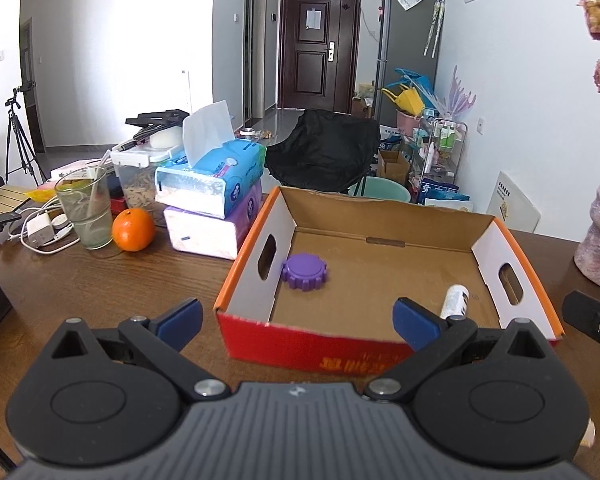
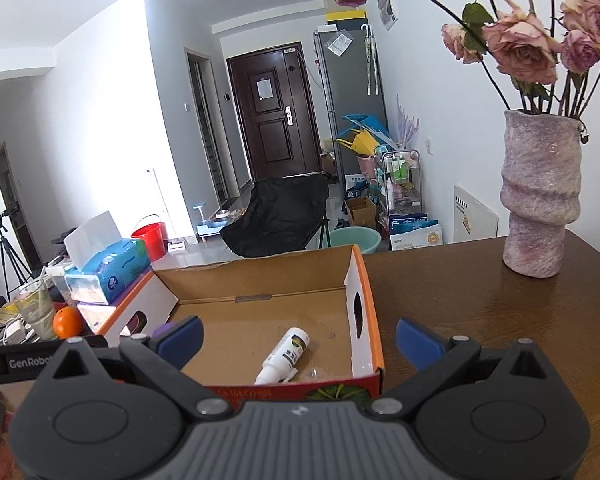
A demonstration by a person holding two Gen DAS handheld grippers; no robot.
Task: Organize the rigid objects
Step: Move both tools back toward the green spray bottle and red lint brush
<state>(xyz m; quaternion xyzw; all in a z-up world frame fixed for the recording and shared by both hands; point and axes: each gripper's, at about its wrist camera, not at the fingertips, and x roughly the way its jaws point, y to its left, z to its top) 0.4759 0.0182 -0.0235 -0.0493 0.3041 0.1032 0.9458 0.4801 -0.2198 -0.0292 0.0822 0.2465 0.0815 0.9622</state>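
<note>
Bench (image 1: pixel 80 280): dark brown wood, carrying all items below

Cardboard box (image 1: pixel 384 208): open top, orange rim, red front, white side walls with handle slots; stands mid-bench

Vase (image 2: pixel 540 196): mottled pink-grey, upright, holding dried roses; right of the box, apart from it

Tissue packs (image 1: pixel 216 196): blue pack stacked on a purple one, just left of the box

Glass (image 1: pixel 86 212): upright, with straw; touching or just beside the orange (image 1: pixel 134 229)

Left hand-held gripper (image 1: pixel 298 322): jaws wide apart, empty, at the box's near wall

Right hand-held gripper (image 2: pixel 299 340): jaws wide apart, empty, over the box's near right corner

Purple gear-shaped cap (image 1: pixel 304 271): on the box floor, by the left wall

White bottle (image 2: pixel 284 356): lying on its side, box floor, near right part
</note>
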